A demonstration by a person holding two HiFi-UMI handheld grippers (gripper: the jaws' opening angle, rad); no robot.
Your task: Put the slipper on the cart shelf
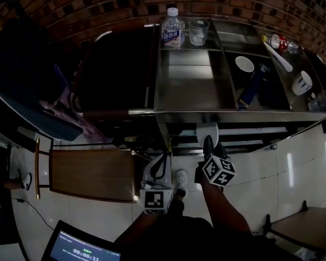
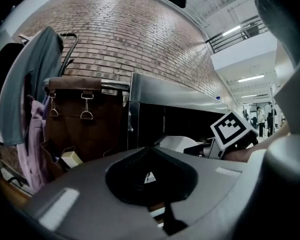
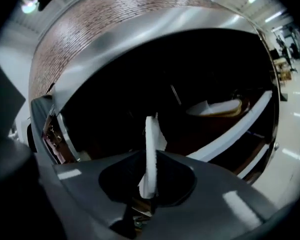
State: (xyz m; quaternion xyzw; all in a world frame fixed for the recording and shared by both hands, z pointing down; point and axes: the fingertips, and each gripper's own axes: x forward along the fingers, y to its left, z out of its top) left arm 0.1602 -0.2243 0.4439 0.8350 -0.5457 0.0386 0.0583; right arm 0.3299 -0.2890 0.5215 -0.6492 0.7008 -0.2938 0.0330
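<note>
Slipper: white, edge-on, pinched in the closed right tool; only the right gripper view shows this grip.
Second slipper: lies on the cart shelf, right of frame.
Left tool: jaws together, empty; its view catches the right tool's marker cube.
Counter: one bottle, one glass, two mugs.
Left of cart: brown bag, hanging clothes.

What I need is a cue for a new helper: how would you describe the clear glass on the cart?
Find the steel cart against the brick wall and look at the back left corner of its top. Two things stand there side by side; the glass is the right one, shorter than the capped, labelled bottle, clear and open-topped.
</note>
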